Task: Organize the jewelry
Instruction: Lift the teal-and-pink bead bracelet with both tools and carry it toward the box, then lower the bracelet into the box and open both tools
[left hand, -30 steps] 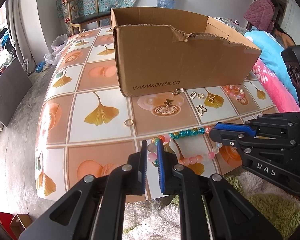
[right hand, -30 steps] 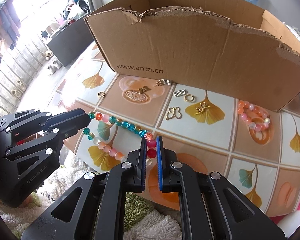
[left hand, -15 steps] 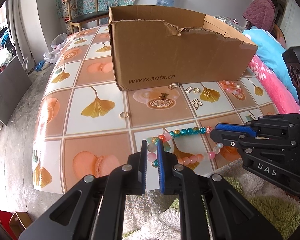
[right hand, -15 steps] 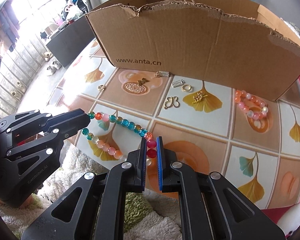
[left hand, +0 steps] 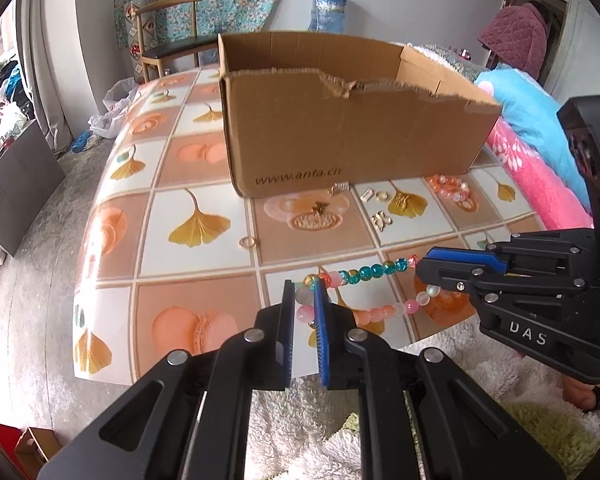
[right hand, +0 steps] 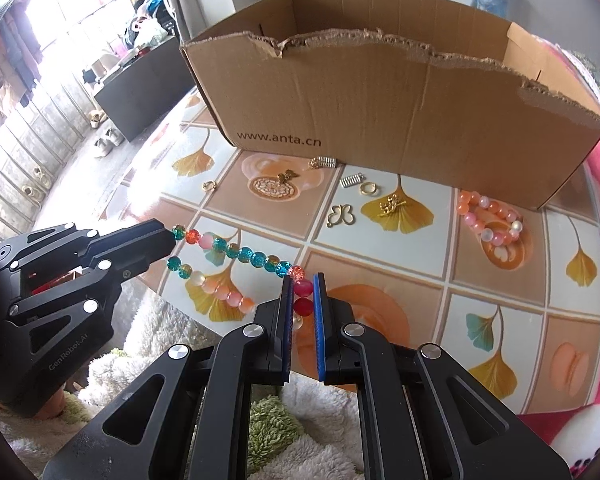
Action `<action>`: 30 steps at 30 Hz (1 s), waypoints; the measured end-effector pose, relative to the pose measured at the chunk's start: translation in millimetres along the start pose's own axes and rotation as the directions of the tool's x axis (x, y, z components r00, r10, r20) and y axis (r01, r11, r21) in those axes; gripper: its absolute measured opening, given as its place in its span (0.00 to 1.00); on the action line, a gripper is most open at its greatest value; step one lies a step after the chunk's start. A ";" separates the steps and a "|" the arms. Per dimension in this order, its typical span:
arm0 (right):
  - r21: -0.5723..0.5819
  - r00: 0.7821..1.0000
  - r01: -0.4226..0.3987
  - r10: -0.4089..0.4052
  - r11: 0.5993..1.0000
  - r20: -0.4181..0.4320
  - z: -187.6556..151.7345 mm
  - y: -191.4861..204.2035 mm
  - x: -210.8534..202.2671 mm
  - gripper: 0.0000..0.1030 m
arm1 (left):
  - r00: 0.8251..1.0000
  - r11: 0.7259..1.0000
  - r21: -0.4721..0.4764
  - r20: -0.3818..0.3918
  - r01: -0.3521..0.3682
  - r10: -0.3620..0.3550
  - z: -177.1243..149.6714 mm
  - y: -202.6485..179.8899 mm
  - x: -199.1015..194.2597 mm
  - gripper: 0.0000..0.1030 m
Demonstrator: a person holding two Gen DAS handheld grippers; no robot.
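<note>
Left gripper clamped on one end of the beaded necklace, right gripper clamped on the other end, strand stretched between them at lower centre of both views, above the near edge of the tiled table. Cardboard box behind, upper centre.

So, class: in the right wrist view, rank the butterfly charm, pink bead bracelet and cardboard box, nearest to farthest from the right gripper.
From the right gripper:
1. Butterfly charm, just beyond, slightly right.
2. Pink bead bracelet, far right.
3. Cardboard box, at the back.
</note>
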State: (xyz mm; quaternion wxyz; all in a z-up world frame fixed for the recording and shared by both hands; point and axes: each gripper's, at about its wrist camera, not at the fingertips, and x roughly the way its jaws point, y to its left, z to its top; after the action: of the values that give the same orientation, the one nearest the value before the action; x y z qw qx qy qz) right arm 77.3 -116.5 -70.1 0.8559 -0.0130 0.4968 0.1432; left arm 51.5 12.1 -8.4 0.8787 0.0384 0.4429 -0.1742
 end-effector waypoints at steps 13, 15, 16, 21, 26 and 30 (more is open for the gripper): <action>-0.059 0.985 -0.033 0.043 0.998 0.167 25.0 4.6 -68.2 0.07 | 0.977 0.996 0.089 0.211 0.015 -0.034 47.9 -1.6 -77.1 0.09; -0.068 0.978 -0.044 0.057 0.997 0.199 33.3 5.7 -81.1 0.07 | 0.968 0.995 0.094 0.245 0.031 -0.054 59.8 0.0 -91.9 0.09; -0.074 0.974 -0.045 0.060 0.996 0.217 37.9 5.6 -88.1 0.07 | 0.963 0.995 0.098 0.261 0.037 -0.062 64.8 0.1 -97.9 0.09; -0.128 0.950 -0.005 0.045 0.992 0.310 68.1 5.2 -108.0 0.07 | 0.932 0.987 0.156 0.354 0.029 -0.083 101.1 -3.5 -122.4 0.09; -0.146 0.948 0.021 0.027 0.989 0.318 110.2 -18.0 -94.6 0.07 | 0.935 0.980 0.197 0.344 0.020 -0.088 146.9 -2.5 -102.1 0.09; -0.130 0.975 -0.015 0.043 0.991 0.219 146.8 -46.8 -61.2 0.07 | 0.961 0.972 0.233 0.272 -0.011 -0.054 176.9 -3.7 -60.1 0.09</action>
State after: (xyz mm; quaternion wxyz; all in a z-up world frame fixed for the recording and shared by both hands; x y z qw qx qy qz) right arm 185.1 -151.5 50.9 0.9011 -0.0443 0.3883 0.1877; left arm 152.7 -14.3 146.5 0.9193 0.1112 0.2929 -0.2380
